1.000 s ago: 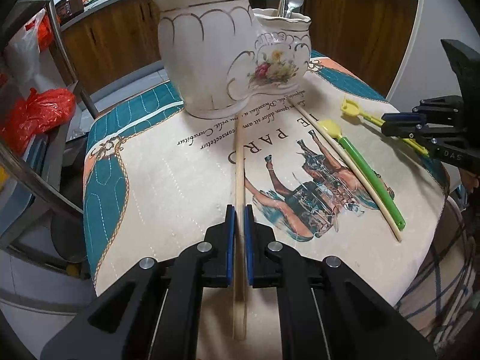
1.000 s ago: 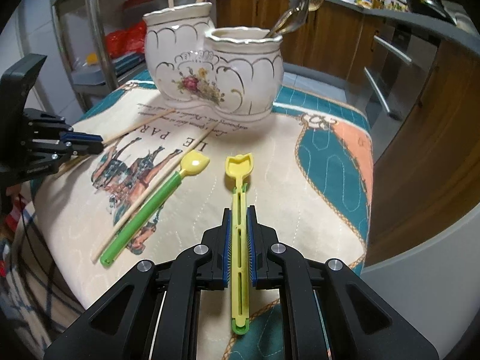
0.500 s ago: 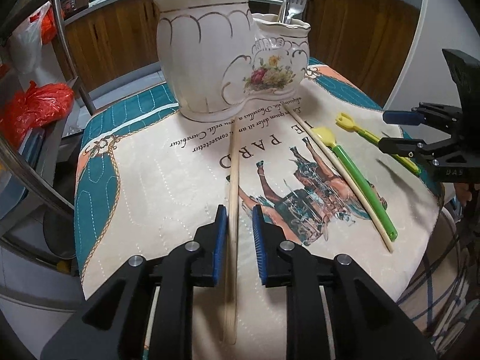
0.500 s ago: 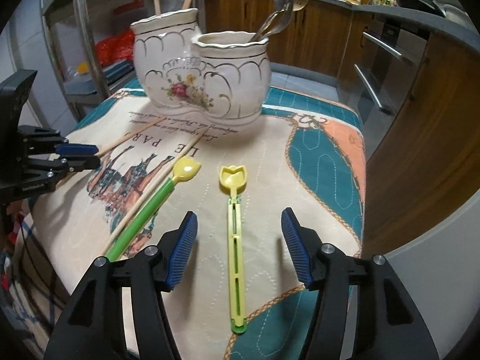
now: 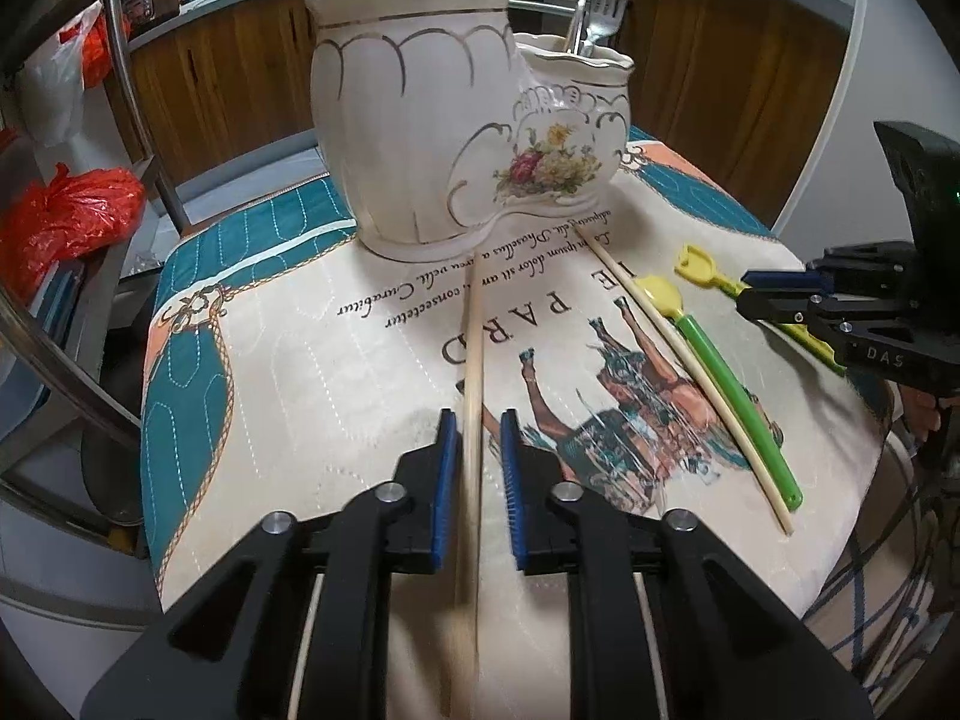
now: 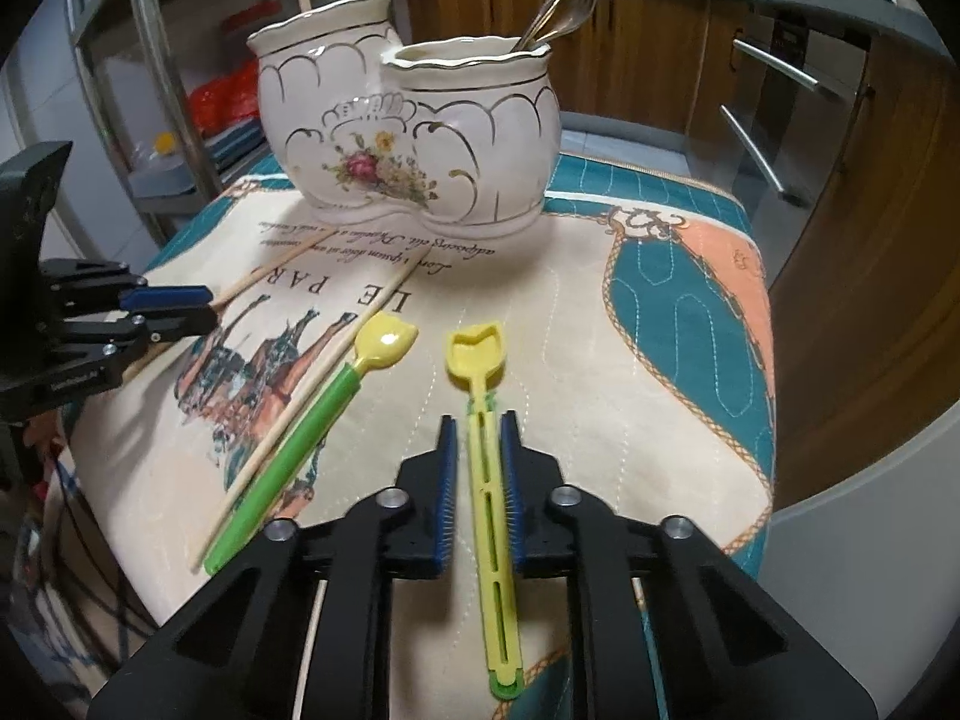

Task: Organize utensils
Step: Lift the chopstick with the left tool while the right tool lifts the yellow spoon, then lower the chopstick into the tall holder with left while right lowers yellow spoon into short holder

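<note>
While both tools sit low and point toward the white holder [image 5: 456, 138], each one has a thing lying between its fingers. The left tool [image 5: 478, 480] is a little open, with a small gap on each side of the wooden stick [image 5: 474, 348], so it is not squeezing it. That stick lies flat on the desk cloth [image 5: 288, 360], and its far end almost reaches the bottom of the white holder. The right tool [image 6: 478, 480] is a little open too, and the yellow fork [image 6: 486, 480] lies between its blue pads [image 6: 445, 498]. I cannot tell if the pads touch the fork. The fork's head points at the holder. Just to the left of it lie a green spoon [image 6: 306, 432] with a yellow head and a second wooden stick [image 6: 312, 396], side by side and slanted. The holder has two cups joined together, with a flower picture on the front. The taller cup has wooden sticks standing in it, and the shorter cup has metal forks [image 6: 576, 0] in it. Everything rests on the desk, well apart from the wooden cupboards [image 6: 660, 48] behind.
</note>
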The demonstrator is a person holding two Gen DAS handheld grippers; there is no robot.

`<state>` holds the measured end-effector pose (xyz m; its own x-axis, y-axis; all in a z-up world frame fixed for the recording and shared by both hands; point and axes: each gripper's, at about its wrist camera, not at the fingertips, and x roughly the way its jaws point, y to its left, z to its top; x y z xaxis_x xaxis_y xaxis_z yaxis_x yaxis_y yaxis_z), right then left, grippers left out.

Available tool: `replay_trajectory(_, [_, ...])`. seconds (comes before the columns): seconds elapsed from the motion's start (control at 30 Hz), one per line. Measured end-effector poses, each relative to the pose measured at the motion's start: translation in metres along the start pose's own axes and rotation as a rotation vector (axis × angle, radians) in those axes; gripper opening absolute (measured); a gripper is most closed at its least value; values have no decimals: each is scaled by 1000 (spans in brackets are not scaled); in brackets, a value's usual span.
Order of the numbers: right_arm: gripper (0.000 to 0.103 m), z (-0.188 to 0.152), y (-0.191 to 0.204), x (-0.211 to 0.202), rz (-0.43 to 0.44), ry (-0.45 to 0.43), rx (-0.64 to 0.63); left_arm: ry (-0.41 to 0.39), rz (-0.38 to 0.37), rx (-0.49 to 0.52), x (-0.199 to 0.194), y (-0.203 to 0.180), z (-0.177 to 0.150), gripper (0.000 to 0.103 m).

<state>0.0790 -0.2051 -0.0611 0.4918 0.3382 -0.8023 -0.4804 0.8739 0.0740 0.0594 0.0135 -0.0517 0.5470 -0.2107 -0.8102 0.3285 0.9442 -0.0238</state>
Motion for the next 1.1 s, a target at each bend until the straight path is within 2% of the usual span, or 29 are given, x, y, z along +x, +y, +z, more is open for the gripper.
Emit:
replay_trajectory(0.03, [11, 0, 0, -1, -6, -3, -1, 0, 1, -3, 0, 1, 0, 6])
replay_trajectory(0.17, [11, 0, 3, -6, -12, -28, -8, -8, -18, -4, -1, 5, -1, 6])
replay_trajectory(0.27, [11, 3, 2, -16, -10, -80, -6, -39, -41, 10, -9, 3, -3, 6])
replay_trajectory(0.37, [11, 5, 4, -26, 0, -136, -11, -107, -69, 32, -22, 2, -6, 6])
replay_trajectory(0.5, [11, 10, 7, -40, 19, -229, -19, -250, -120, 70, -42, 2, -9, 6])
replay_trajectory(0.67, [11, 20, 5, -54, 43, -340, 0, -394, -144, 59, -57, 6, -8, 6])
replay_trajectory(0.9, [11, 47, 3, -64, 55, -461, 22, -577, -142, 5, -83, 14, 29, 6])
replay_trajectory(1.1, [11, 89, -4, -69, 96, -534, 54, -643, -128, -27, -90, 23, 74, 6])
